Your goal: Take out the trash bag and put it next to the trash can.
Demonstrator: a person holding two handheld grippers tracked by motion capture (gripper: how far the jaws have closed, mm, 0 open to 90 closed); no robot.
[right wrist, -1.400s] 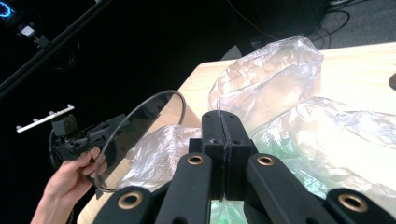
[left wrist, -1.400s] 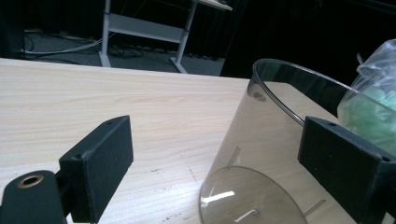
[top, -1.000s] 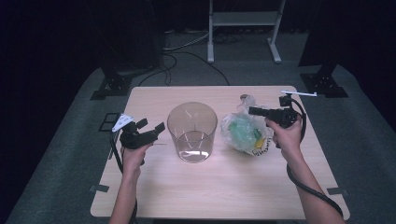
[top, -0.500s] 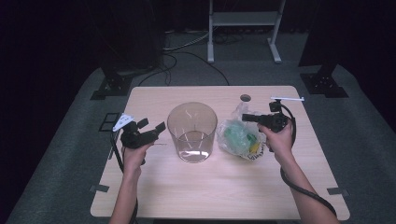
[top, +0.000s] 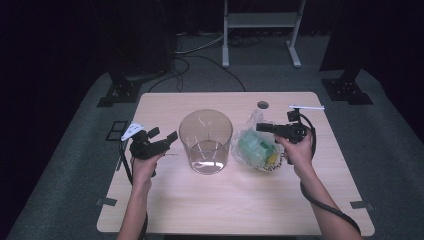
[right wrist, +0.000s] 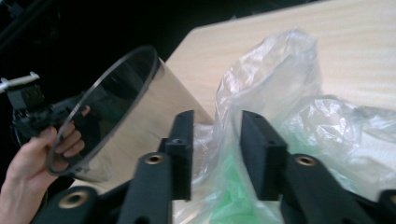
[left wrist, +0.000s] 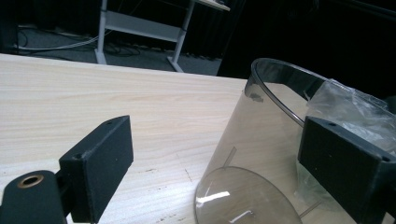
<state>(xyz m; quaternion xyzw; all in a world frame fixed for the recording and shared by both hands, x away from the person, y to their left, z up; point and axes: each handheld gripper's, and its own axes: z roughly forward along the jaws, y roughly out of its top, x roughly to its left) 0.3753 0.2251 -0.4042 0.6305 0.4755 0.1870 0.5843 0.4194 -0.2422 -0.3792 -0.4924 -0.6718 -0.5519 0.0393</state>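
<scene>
A clear plastic tub point(top: 206, 142) stands upright mid-table. Right of it lies a crumpled clear bag point(top: 255, 147) with green and yellow things inside. My left gripper point(top: 170, 137) is held just left of the tub, open wide. In the left gripper view its jaws frame the tub point(left wrist: 261, 154), with the bag point(left wrist: 355, 107) behind. My right gripper point(top: 260, 127) hovers at the bag's upper edge, pointing left. In the right gripper view the gripper point(right wrist: 217, 121) is open by a narrow gap and a fold of the bag point(right wrist: 299, 121) rises between the jaws; the tub point(right wrist: 126, 107) stands beyond.
The wooden table point(top: 225, 205) has a small round hole point(top: 262, 105) near its far edge. Behind it stand a white metal rack point(top: 260, 20) and two black stand bases point(top: 120, 92) point(top: 347, 90), with cables on the grey floor.
My right gripper has moved left and lower, from beside the bag to its upper edge. The left gripper and the tub have stayed put.
</scene>
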